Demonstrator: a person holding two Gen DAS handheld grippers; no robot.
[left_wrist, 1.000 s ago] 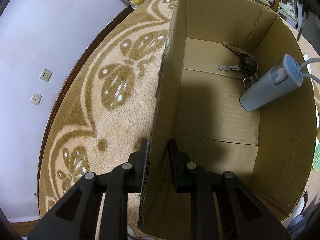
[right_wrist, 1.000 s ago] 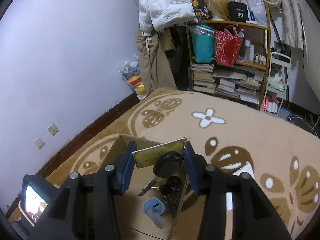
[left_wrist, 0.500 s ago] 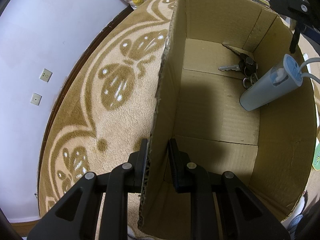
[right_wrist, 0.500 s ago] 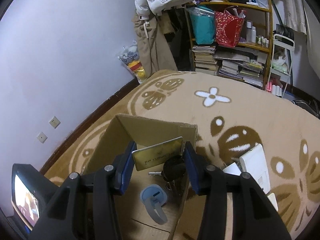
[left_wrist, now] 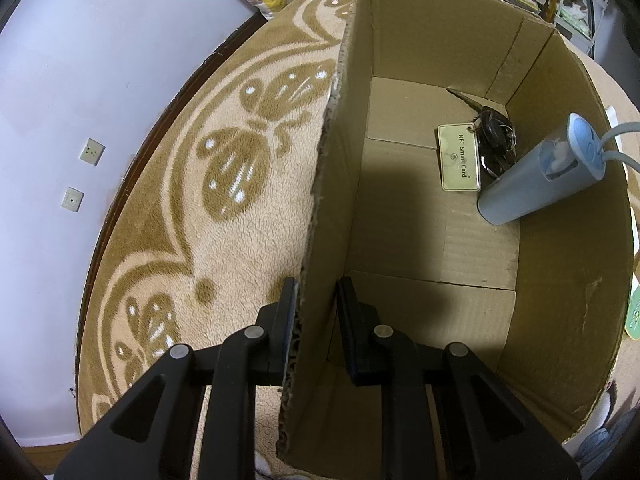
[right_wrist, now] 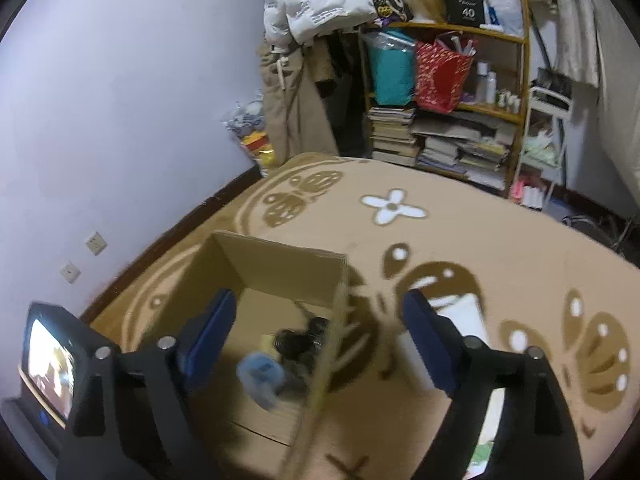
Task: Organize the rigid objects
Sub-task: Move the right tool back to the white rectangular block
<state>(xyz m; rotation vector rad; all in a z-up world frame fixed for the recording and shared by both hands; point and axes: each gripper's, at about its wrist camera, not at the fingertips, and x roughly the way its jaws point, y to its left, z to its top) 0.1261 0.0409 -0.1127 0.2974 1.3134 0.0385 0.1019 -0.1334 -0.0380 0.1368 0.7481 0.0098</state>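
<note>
Left gripper (left_wrist: 316,304) is clamped on the near left wall of the cardboard box (left_wrist: 568,320), one finger outside over the rug (left_wrist: 240,240), one inside, wall pinched between them. Right gripper (right_wrist: 320,336) is spread wide with nothing between its blue pads (right_wrist: 212,332), hovering above the box's right wall; that view is motion-blurred. Box sits on the rug, top open. Nearer part of the box floor is bare cardboard. Toward the far right corner of the box: grey-blue cylinder (left_wrist: 536,176) leaning against the right wall, blue cap up, grey cord running out over the rim. Just left of it, touching or nearly so, a pale "NFC Smart Card" tag (left_wrist: 458,158) lies flat on the floor, ringed to a dark key bunch (left_wrist: 496,140) sitting in the far right corner. In the right wrist view a white flat object (right_wrist: 464,316) lies on the rug just beyond the box's right wall; can't tell what it is. Farther out: wall sockets (left_wrist: 82,174) on the left wall, cluttered shelf (right_wrist: 452,100) with books and bags at the far end of the room.
</note>
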